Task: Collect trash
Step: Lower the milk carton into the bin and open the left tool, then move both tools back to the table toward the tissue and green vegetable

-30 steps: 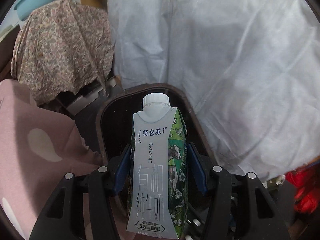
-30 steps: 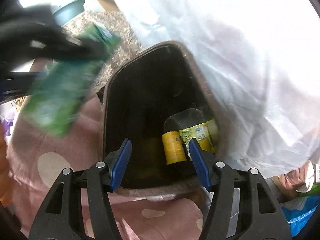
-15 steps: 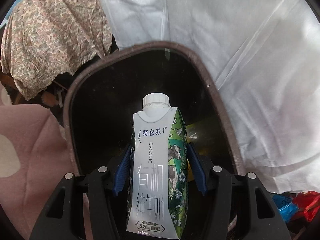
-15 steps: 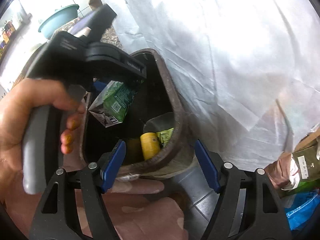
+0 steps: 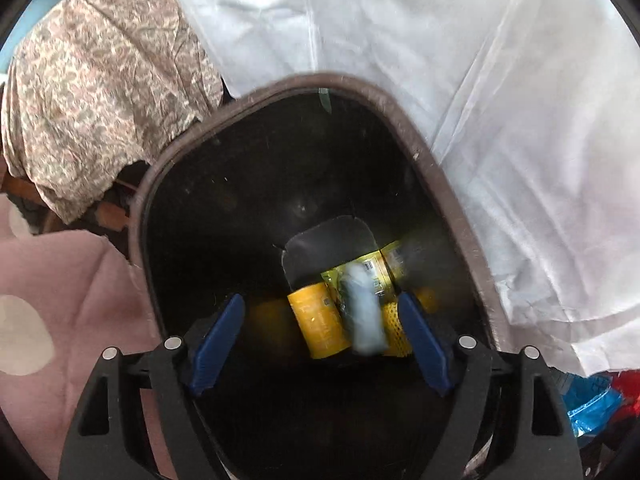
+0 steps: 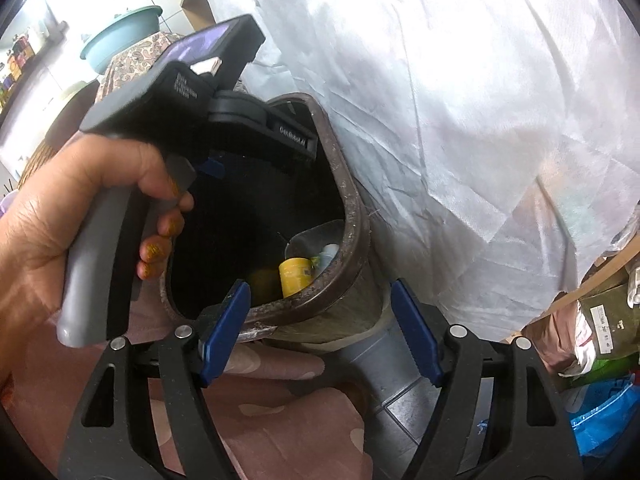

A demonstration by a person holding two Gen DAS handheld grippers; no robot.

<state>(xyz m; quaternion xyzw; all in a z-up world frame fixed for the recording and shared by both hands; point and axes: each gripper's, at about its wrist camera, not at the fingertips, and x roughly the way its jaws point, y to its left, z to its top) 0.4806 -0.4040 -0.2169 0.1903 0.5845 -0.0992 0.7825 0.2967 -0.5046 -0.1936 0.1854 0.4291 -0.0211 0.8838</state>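
Carton [image 5: 362, 312] dropped from left claw [image 5: 322, 344]; right view shows hand [image 6: 60, 216]

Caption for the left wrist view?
Open left hand-held gripper over the bin; blurred carton falling onto yellow can.

Bright glare on white sheet [image 5: 460, 60], dark bin interior [image 5: 248, 208], fisheye-warped edges

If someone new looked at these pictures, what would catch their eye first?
Probably the dark bin filling the left wrist view, with a yellow can and a blurred pale carton at its bottom. The open left gripper hangs over it, jaws just opened and empty. Behind hangs a white sheet.
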